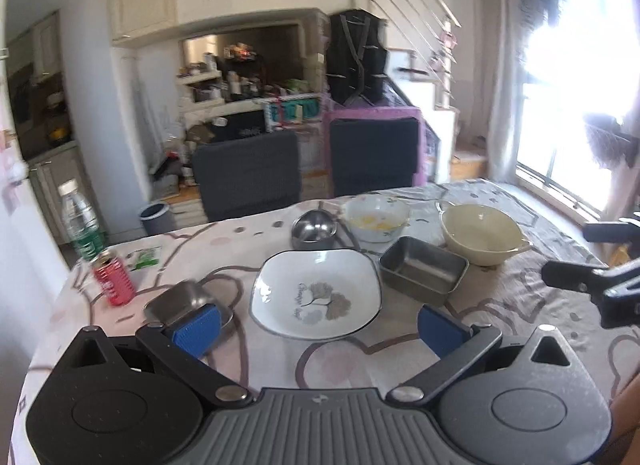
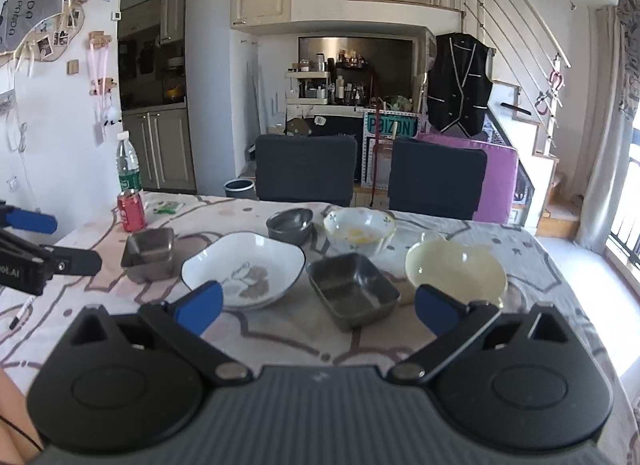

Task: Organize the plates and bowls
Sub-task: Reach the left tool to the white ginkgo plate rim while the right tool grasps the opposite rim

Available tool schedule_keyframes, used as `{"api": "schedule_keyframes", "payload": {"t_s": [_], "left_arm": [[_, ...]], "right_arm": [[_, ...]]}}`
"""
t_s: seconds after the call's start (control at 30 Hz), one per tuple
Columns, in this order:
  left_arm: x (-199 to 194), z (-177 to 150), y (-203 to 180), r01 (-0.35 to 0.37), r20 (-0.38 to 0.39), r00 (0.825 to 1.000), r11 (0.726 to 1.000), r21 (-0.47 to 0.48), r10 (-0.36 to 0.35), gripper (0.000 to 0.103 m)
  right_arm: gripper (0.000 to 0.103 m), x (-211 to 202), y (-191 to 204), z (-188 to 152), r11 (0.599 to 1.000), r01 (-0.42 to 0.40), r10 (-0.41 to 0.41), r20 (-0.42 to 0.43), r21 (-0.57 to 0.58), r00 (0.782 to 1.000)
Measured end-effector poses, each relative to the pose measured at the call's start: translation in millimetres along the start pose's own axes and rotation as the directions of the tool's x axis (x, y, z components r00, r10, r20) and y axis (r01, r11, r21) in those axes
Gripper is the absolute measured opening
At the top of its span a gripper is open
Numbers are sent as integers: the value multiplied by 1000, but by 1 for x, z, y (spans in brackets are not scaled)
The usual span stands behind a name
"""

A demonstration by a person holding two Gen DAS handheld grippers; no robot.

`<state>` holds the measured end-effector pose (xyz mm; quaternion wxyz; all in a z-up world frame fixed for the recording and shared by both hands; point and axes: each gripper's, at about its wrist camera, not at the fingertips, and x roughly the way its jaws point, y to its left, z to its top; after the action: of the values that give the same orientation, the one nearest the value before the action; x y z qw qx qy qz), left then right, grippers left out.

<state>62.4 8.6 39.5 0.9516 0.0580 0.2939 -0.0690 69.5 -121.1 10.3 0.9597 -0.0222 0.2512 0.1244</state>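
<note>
Dishes are lying spread over the patterned cloth (image 2: 440, 345) in both views. We are holding the left gripper (image 1: 318, 327) spread wide and empty at the bottom of the left wrist view, its blue pads (image 1: 198, 329) framing the white plate (image 1: 316, 293), which is sitting at centre frame. A small steel tray (image 1: 188, 303) is showing just behind the left pad, at lower left. Right of the plate, a rectangular steel tin (image 1: 424, 271) is resting near it, and a cream bowl (image 1: 480, 233) is sitting further toward the right edge. Behind the plate, a round steel bowl (image 1: 314, 229) and a clear bowl (image 1: 376, 217) with yellow residue are standing side by side. A red can (image 1: 114, 279) and a bottle (image 1: 80, 221) are occupying the left of the frame.

We are keeping the right gripper (image 2: 318, 305) equally wide apart and gripping nothing at the bottom of the right wrist view. Between its pads (image 2: 200, 307) the steel tin is lying at centre, with the plate to its left and the cream bowl to its right.
</note>
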Motion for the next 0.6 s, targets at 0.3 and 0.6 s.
{"api": "schedule_keyframes", "payload": {"t_s": [0.3,0.6], "left_arm": [[52,35,31,-15,7,1000,998,58,15,103],[140,59,69,83,-43,996,997,0,-83,103]], "right_arm": [[103,64,-9,40,992,-69,80,-105,106,991],[103,155,-14,50,973,-68,118,-222,219,968]]}}
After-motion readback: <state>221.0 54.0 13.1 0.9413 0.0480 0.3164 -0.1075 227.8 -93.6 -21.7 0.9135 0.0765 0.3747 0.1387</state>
